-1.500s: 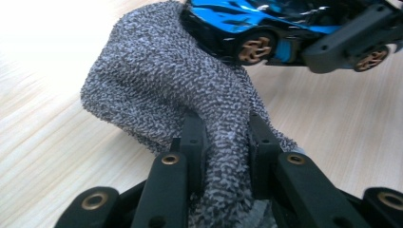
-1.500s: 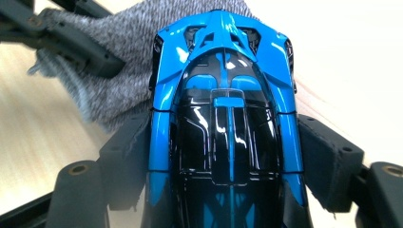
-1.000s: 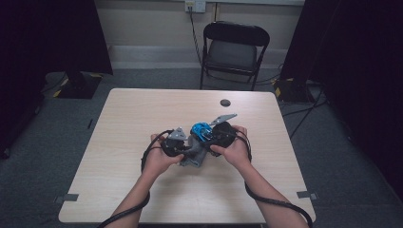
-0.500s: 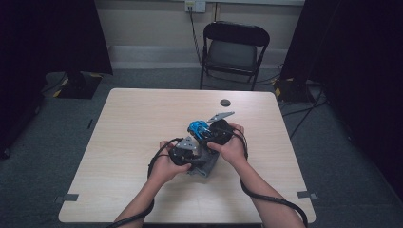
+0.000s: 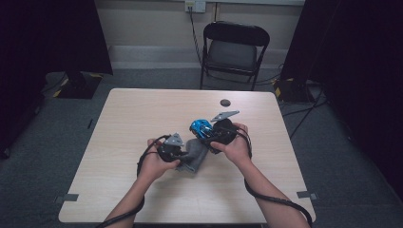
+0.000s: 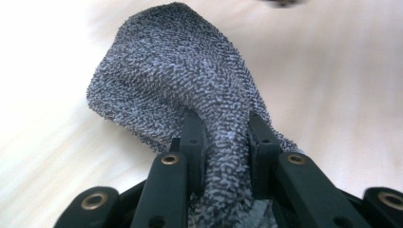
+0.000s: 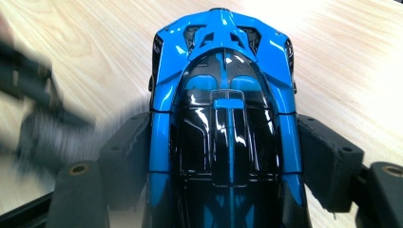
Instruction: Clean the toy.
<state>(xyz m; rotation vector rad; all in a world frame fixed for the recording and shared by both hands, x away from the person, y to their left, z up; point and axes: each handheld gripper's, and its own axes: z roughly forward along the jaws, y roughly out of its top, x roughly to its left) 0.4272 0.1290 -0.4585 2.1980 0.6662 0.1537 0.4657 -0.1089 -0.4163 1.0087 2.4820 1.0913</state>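
On the middle of the table [image 5: 123,123], the left gripper [image 5: 183,153] pinches a grey cloth [image 6: 180,85] tight between its jaws. Just beside it, the right gripper [image 5: 205,134] squeezes a blue toy car [image 7: 223,109] by its sides, above the cloth.

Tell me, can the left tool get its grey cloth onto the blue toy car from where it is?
Probably yes: the left tool grips the cloth, close beside the car in the right tool, nothing between.

Left gripper [image 5: 183,153] (cloth [image 5: 196,154] clamped) slid away from the toy car [image 5: 201,127].
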